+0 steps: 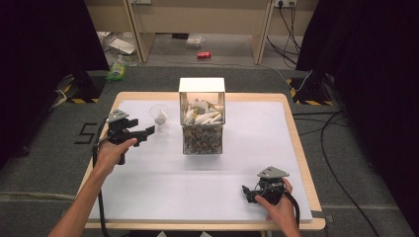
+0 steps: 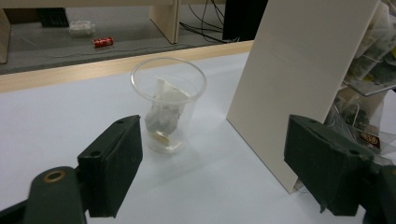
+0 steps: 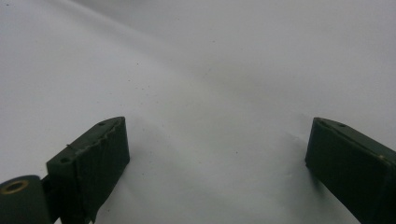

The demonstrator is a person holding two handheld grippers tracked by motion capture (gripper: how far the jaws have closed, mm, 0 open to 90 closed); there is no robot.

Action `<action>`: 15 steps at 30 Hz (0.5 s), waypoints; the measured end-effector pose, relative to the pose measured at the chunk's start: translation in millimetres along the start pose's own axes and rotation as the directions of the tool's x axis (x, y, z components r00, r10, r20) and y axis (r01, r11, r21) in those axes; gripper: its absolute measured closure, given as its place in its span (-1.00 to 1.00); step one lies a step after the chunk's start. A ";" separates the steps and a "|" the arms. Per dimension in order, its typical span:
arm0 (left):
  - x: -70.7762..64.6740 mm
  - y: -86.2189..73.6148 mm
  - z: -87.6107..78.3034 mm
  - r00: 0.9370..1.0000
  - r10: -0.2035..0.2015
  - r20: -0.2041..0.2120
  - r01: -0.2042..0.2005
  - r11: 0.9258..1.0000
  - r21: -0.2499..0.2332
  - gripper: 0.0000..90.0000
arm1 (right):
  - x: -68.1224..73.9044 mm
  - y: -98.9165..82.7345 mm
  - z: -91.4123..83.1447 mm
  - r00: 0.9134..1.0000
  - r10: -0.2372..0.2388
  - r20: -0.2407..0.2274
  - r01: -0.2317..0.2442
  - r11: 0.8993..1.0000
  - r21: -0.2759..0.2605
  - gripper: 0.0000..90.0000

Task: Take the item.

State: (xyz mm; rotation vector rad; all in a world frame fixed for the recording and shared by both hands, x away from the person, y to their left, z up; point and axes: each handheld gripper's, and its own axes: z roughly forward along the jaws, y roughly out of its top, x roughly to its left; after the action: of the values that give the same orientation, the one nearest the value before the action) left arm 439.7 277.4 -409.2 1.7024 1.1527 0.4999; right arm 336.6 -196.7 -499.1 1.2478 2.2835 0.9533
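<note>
A clear plastic cup (image 2: 169, 103) with a white tea bag (image 2: 163, 112) inside stands on the white table, left of a two-tier box (image 1: 202, 116) of sachets. In the high view the cup (image 1: 160, 117) sits just past my left gripper (image 1: 148, 131), which is open and points at it with nothing between its jaws. In the left gripper view the open gripper (image 2: 215, 172) frames the cup and the box's white side wall (image 2: 299, 79). My right gripper (image 1: 247, 193) rests open near the table's front right, over bare white surface (image 3: 215, 93).
The box holds white sachets (image 1: 202, 114) on top and darker ones (image 1: 202, 139) below. Beyond the table's wooden far edge (image 1: 148, 95) lie floor clutter, a red can (image 1: 203, 55) and cables (image 1: 336, 148). Dark curtains flank both sides.
</note>
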 end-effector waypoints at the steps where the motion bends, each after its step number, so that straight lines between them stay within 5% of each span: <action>1: -0.6 -1.2 -0.4 1.000 0.002 0.001 -0.002 1.000 0.001 -0.58 | 0.0 0.0 0.0 1.000 0.000 0.000 0.000 1.000 0.000 -0.85; 15: -8.6 -17.7 -4.7 1.000 0.018 0.001 -0.018 1.000 -0.004 -0.58 | 0.0 0.0 0.0 1.000 -0.001 0.000 0.001 1.000 0.000 -0.85</action>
State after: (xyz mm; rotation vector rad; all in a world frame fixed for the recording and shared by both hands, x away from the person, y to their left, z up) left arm 423.9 273.4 -421.2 1.7105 1.1362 0.5122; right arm 336.6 -196.7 -499.1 1.2470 2.2832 0.9533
